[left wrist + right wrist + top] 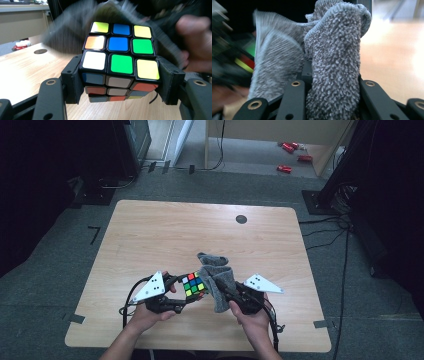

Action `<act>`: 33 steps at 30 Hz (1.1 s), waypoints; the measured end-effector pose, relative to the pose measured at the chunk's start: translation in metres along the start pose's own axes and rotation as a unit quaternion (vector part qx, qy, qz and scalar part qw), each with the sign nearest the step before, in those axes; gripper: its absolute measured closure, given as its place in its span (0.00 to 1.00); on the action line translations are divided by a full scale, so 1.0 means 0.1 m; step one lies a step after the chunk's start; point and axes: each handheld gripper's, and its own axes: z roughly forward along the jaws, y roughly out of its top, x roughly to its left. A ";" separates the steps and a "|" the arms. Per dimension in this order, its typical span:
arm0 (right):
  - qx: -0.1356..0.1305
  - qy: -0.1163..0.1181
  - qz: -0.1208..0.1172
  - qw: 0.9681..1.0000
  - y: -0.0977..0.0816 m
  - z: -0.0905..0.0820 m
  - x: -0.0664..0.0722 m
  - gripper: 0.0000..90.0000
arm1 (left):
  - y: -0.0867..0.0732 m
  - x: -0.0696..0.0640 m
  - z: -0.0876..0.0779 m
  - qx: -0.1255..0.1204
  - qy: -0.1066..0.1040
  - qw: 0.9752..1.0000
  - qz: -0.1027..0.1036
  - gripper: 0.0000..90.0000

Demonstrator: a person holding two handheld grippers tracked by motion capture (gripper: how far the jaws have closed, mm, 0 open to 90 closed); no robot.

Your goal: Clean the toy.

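Observation:
A scrambled puzzle cube [193, 284] [120, 63] is held above the near part of the wooden table [150, 235], and my left gripper [187, 292] [120, 82] is shut on it, one black jaw on each side. A grey fluffy cloth [216, 277] [332, 62] hangs bunched between the jaws of my right gripper [227, 295] [332, 82], which is shut on it. The cloth lies against the cube's right side and drapes behind the cube [75, 27] in the left gripper view. The person's hands [150, 317] hold both grippers near the table's front edge.
A small dark round grommet [241, 219] sits in the table near its far edge. Red objects [290, 155] lie on the floor beyond the table. Dark stands and cables [330, 230] are at the right, on the grey carpet.

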 end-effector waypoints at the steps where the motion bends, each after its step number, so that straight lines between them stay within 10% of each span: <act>1: -0.018 0.006 -0.002 1.000 0.04 -0.05 0.04 0.77 | 0.00 -0.01 0.02 0.002 -0.002 1.000 0.001 0.38; 6: -0.029 0.031 -0.023 0.999 0.07 -0.07 0.18 0.77 | 0.02 -0.07 0.05 0.003 -0.011 1.000 0.008 0.38; 13: 0.009 0.060 0.068 0.996 -0.10 0.08 -0.05 0.77 | 0.00 -0.06 0.06 0.009 -0.010 1.000 0.007 0.38; 22: 0.075 0.027 0.053 0.995 -0.15 0.18 -0.11 0.77 | 0.06 -0.02 -0.03 -0.024 -0.015 1.000 -0.009 0.38; 29: -0.019 0.033 0.041 0.998 0.08 -0.08 -0.04 0.77 | 0.04 -0.04 0.00 -0.019 -0.020 1.000 -0.006 0.38; 33: -0.004 0.049 0.031 0.998 0.05 -0.03 0.04 0.78 | 0.06 -0.08 0.02 -0.017 -0.024 1.000 -0.002 0.38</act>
